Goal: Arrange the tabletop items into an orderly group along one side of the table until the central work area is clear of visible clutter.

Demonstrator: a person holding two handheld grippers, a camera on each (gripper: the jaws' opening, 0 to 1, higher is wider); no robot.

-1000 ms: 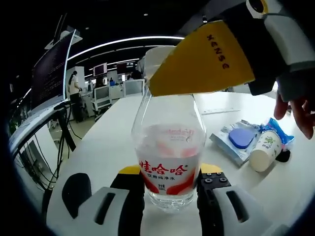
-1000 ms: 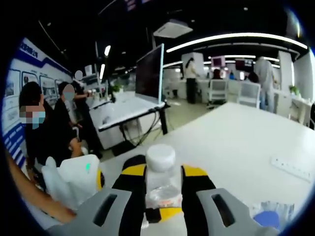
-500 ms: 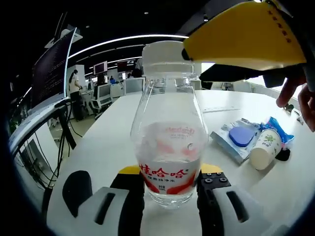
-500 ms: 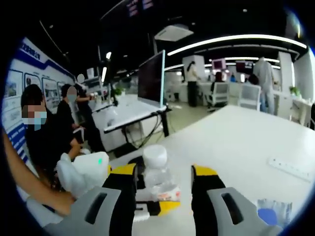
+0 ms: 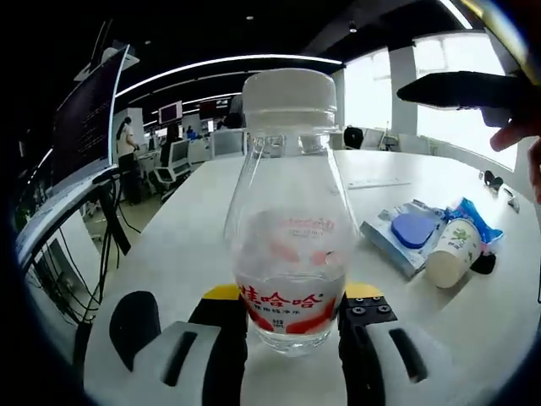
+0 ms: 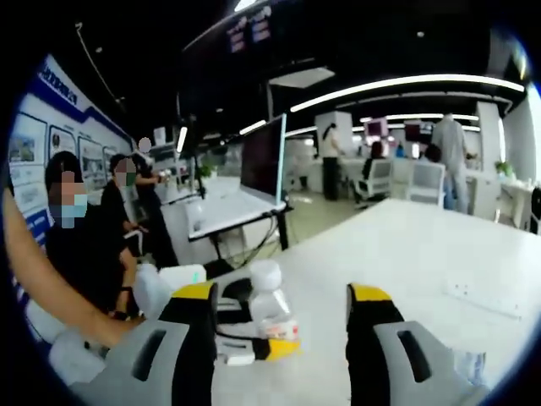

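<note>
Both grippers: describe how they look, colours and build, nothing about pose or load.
The left gripper has pale grey moulded bodies with dark slots, black jaws capped in yellow, and visible screw heads on one jaw. The right gripper matches: grey bodies with slots, black jaws, yellow tips. No cables or sleeves visible.

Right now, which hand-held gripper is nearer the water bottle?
Left. Its jaws flank the bottle at the base. The right hand-held gripper is open and back from it, above the cap.
</note>
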